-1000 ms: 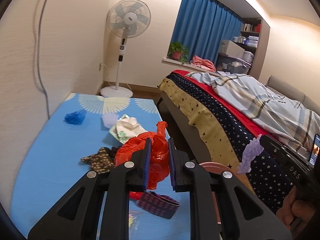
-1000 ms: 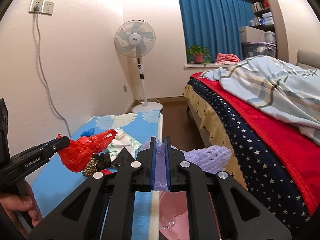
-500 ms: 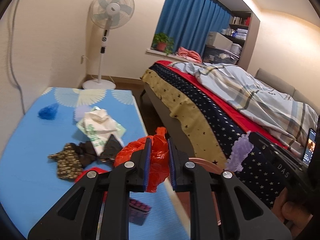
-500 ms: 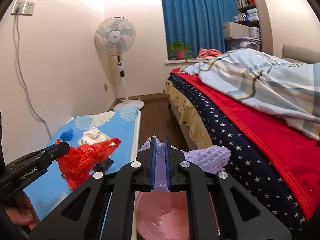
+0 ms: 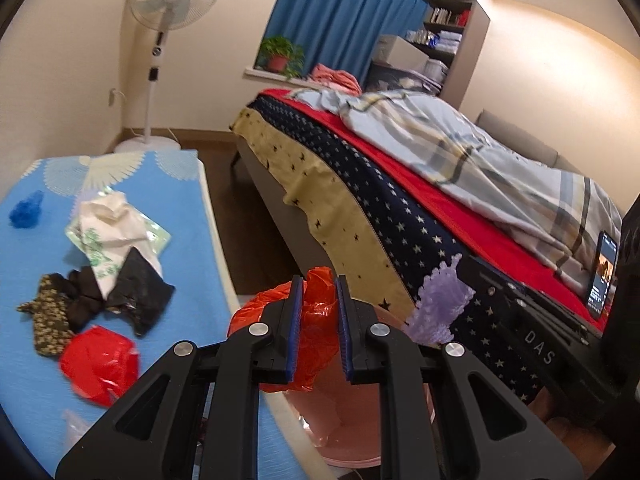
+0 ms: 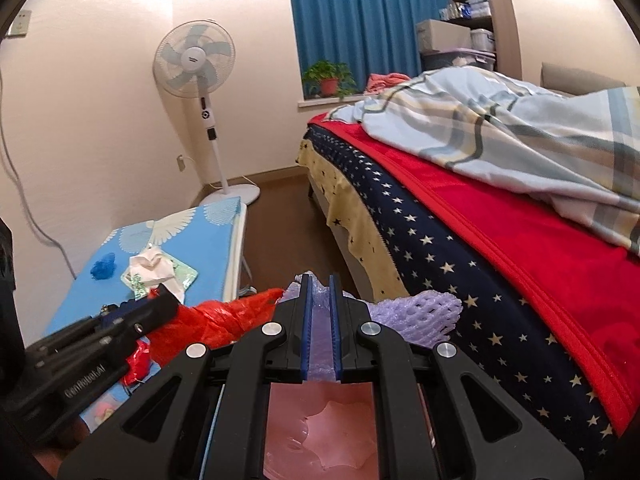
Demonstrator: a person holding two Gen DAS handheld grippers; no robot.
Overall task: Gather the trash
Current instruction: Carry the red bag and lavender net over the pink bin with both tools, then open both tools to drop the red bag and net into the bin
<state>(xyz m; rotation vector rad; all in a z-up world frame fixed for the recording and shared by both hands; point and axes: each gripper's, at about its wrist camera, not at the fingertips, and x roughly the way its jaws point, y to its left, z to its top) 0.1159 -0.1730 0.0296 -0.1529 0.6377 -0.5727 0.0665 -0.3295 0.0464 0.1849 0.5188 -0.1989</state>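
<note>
Trash in the left wrist view starts with a crumpled red plastic bag (image 5: 316, 340), thin and glossy, pinched between the blue-padded fingers of the left gripper (image 5: 317, 336), whose jaws stand narrowly apart around the film. Directly below and ahead of that gripper sits a smooth pink bin (image 5: 352, 420). To its left, a blue mat (image 5: 24, 360) carries more litter: a second shiny red wad (image 5: 98, 364), a crinkled black wrapper (image 5: 140, 292), a white tissue pack with green print (image 5: 112, 232), a speckled dark scrap (image 5: 50, 316) and a fuzzy blue lump (image 5: 26, 208). To its right, a lilac foam net (image 5: 438, 308) hangs from the other tool

From the right wrist view, the right gripper (image 6: 320, 332) is clamped almost closed on that soft, dimpled lilac foam net (image 6: 416, 316), which bulges out to its right. The pink bin (image 6: 320, 428) lies just beneath the fingers, and the red plastic bag (image 6: 212, 324) hangs just to the left, held by the left gripper (image 6: 160, 308)
</note>
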